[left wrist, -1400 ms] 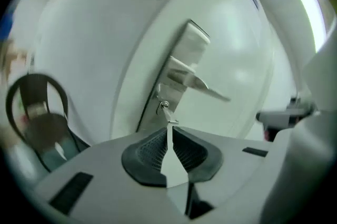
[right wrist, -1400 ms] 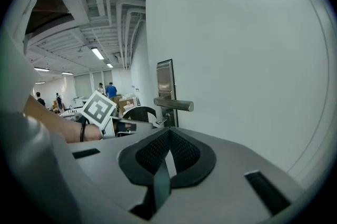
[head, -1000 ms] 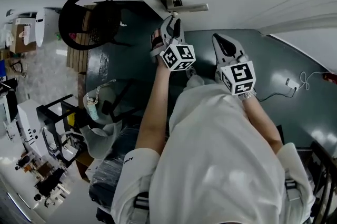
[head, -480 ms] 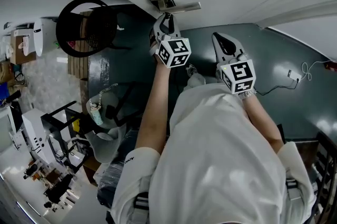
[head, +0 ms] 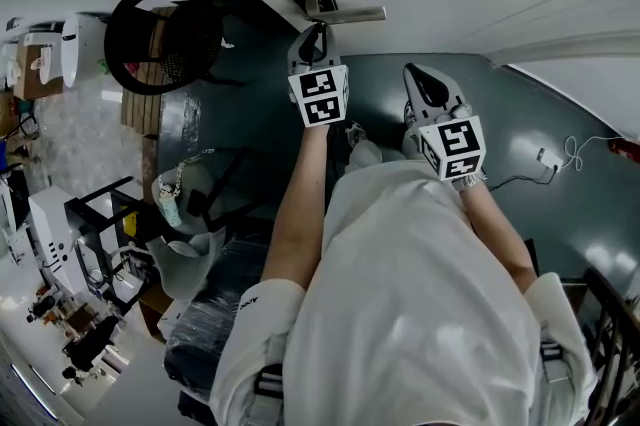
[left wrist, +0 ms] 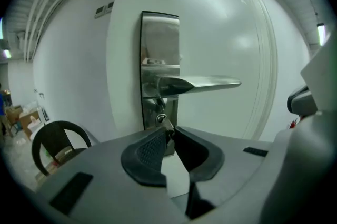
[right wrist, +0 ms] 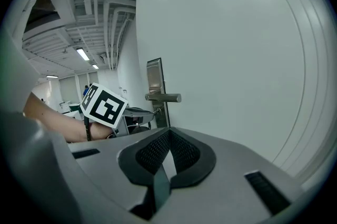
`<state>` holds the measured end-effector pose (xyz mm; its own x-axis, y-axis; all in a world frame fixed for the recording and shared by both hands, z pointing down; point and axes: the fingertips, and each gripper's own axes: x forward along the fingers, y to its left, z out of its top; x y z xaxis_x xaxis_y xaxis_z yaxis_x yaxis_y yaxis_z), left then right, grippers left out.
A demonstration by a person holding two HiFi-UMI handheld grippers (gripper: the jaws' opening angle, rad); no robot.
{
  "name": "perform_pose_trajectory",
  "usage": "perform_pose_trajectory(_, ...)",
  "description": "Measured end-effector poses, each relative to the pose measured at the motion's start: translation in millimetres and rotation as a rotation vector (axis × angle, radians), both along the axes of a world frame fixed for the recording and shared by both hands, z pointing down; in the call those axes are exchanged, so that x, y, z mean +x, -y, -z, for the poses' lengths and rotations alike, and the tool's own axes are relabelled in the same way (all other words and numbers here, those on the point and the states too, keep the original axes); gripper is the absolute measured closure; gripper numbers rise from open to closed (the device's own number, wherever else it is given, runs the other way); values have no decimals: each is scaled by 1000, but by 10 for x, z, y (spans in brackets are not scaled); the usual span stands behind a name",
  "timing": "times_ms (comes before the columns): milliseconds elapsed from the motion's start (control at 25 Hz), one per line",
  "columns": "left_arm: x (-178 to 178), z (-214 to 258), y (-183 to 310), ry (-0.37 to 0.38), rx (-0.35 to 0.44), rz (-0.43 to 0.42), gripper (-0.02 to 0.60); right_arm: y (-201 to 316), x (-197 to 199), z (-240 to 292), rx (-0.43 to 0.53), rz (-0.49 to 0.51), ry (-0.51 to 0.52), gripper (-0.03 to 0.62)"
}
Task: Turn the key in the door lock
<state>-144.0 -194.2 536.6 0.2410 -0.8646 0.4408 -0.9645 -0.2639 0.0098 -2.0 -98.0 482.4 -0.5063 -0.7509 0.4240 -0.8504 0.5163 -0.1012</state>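
Key (left wrist: 164, 121), small, metal: seated in the keyhole at the foot of the tall brushed-steel lock plate (left wrist: 159, 39), below that plate's horizontal steel lever handle (left wrist: 208, 82), on the white door (left wrist: 226, 28). Left gripper (left wrist: 169, 131): jaws have just been closing, tips pinched on the key's head. Right gripper (right wrist: 168, 133): black ribbed jaws together, nothing between them, held well to the right of the lock plate, apart from the door.

Left tongs (left wrist: 169, 132) closing, gripping
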Motion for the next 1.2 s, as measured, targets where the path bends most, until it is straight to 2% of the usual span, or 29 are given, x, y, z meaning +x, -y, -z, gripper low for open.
perform_pose_trajectory(320,-59,-6,37,-320,-33,101,532,53,67,-31,-10,7,-4,602)
perform_pose_trajectory(680,-128,-45,-25,-725,-64,154,531,40,25,-62,-9,26,-6,602)
perform_pose_trajectory(760,-164,-59,-27,-859,-72,192,531,46,8,-58,-9,29,-8,602)
perform_pose_trajectory(840,-181,-72,-40,-1039,-77,245,557,40,6,-60,-10,30,-10,602)
perform_pose_trajectory(1000,-195,-89,-63,-1234,-66,267,557,17,20,-73,-12,28,-13,602)
perform_pose_trajectory(1200,-206,-108,-84,-1531,-96,291,557,-23,32,-69,-17,28,-19,602)
